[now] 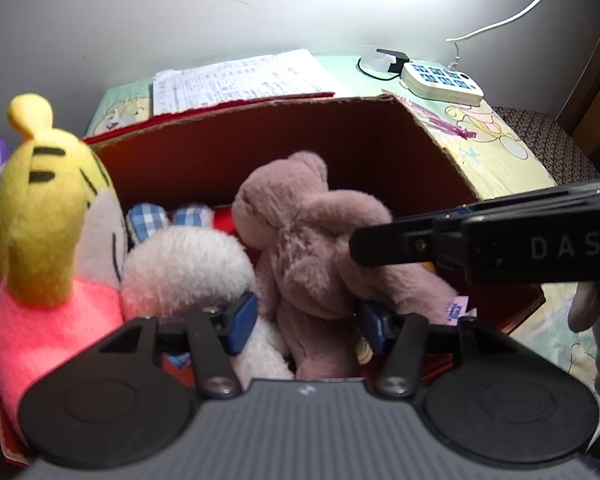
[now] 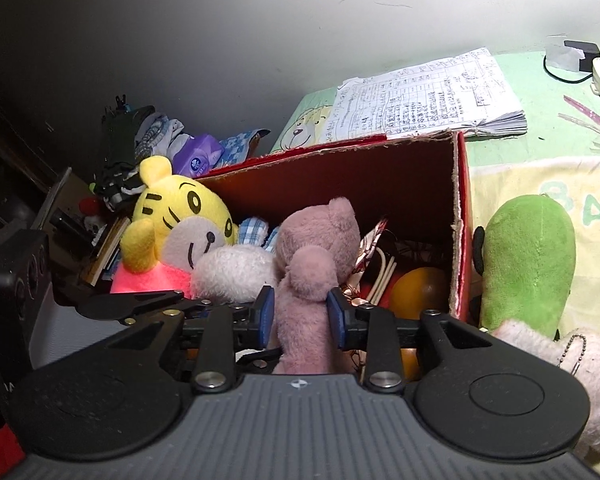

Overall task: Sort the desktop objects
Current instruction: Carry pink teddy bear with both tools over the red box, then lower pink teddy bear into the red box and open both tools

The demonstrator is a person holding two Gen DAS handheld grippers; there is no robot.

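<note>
Right wrist view, nearest first: the right gripper [image 2: 301,317] has its blue pads pressed against a limb of the pink teddy bear [image 2: 320,240], one on each side, the plush bulging slightly between them, so it is gripping the bear. In the left wrist view the left gripper [image 1: 306,322] straddles the same bear [image 1: 312,248] lower down; its blue pads [image 1: 242,322] sit at the bear's flanks, but whether they press or merely brush the pile I cannot tell.

The bear stands upright inside the red cardboard box [image 2: 462,216], wedged against a white plush toy [image 2: 232,270] and, beyond that, a yellow tiger doll [image 2: 180,208] in a pink top. An orange ball [image 2: 418,288] lies on the box floor to the bear's right. Outside the box wall rests a green plush toy [image 2: 528,260]; farther back lie a sheaf of written papers [image 2: 432,100] and a white power strip [image 1: 442,80].

I judge the bear light, soft and yielding, not fragile. A limb hold will stretch and swing; the torso gives a firmer purchase, and fur should not slip.
</note>
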